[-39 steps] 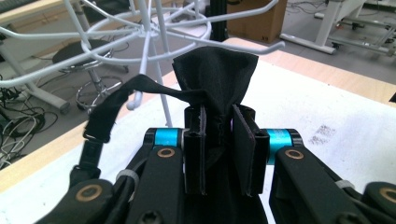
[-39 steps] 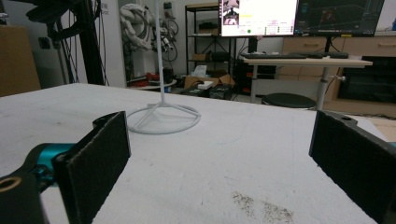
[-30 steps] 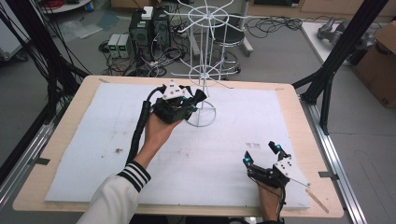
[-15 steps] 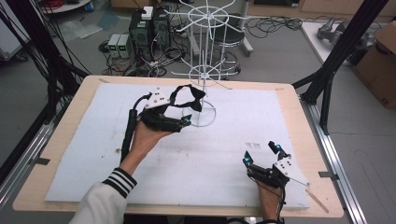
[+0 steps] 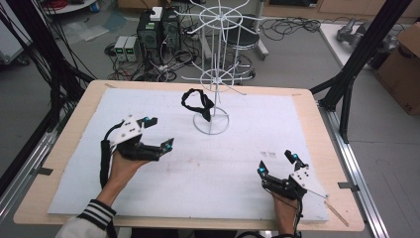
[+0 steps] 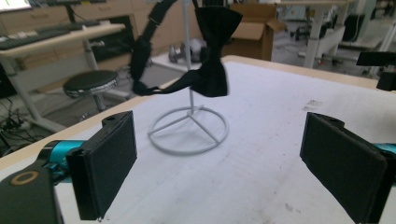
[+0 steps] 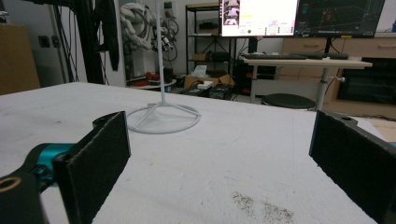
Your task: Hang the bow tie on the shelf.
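Left gripper (image 5: 157, 133): jaws wide apart, empty. Bow tie (image 5: 197, 103) ahead and above, hung on the rack (image 5: 212, 79), strap looped off to its side. Nearer than right gripper (image 5: 276, 162), also spread and empty, low near the table edge.

Even, bright overhead light; soft faint shadows on white table cover (image 5: 148, 198); gripper views' backgrounds slightly blurred; monitor (image 7: 259, 17) glaring
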{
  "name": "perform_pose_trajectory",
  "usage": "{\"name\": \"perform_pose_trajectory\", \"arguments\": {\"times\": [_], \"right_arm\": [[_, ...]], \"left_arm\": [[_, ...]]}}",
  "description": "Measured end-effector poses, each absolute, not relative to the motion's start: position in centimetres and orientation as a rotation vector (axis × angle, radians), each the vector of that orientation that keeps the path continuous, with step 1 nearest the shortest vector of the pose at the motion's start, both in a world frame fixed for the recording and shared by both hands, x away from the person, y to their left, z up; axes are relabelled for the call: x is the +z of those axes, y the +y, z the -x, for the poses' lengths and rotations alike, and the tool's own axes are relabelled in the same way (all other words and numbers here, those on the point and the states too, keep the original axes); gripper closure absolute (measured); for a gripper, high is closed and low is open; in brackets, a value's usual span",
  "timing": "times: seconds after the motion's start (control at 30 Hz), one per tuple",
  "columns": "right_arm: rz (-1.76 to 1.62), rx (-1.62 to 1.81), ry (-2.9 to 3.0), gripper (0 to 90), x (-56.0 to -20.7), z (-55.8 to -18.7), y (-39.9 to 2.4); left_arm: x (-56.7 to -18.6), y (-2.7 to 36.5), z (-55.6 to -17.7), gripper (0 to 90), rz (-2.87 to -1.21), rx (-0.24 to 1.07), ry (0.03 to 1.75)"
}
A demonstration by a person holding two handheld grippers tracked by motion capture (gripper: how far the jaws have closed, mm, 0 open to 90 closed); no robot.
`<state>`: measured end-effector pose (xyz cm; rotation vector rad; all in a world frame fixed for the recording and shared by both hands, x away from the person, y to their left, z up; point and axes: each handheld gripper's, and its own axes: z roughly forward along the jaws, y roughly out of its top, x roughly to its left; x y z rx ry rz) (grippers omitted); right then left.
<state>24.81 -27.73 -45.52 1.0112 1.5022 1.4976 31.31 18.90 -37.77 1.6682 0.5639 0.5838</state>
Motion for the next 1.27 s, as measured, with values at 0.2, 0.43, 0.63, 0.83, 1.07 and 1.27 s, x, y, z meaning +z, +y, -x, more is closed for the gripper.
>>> {"name": "perform_pose_trajectory", "arguments": {"times": [0.2, 0.43, 0.63, 0.83, 1.07, 1.27], "right_arm": [[-1.005, 1.486, 1.505, 4.2, -45.5, -24.9, -27.7], [-1.004, 1.486, 1.510, 4.2, -45.5, -24.8, -27.6], [-1.003, 1.476, 1.510, 4.2, -45.5, -24.9, -27.6], [-1.007, 1.458, 1.522, 4.2, -45.4, -25.0, -27.5], [-1.021, 1.444, 1.523, 4.2, -45.4, -25.0, -27.3], [-1.030, 1.431, 1.525, 4.2, -45.4, -25.1, -27.2]], "left_arm": [[-40.7, 23.2, -28.8, 11.3, -1.619, 0.618, 0.598], [-43.2, 27.8, -27.7, 11.2, -1.525, 0.653, 0.686], [-44.7, 29.3, -27.1, 11.3, -1.471, 0.684, 0.743], [-45.5, 30.0, -26.4, 11.3, -1.385, 0.717, 0.742], [-45.5, 29.9, -26.4, 11.3, -1.387, 0.748, 0.771], [-45.5, 30.1, -26.5, 11.4, -1.364, 0.747, 0.798]]}}
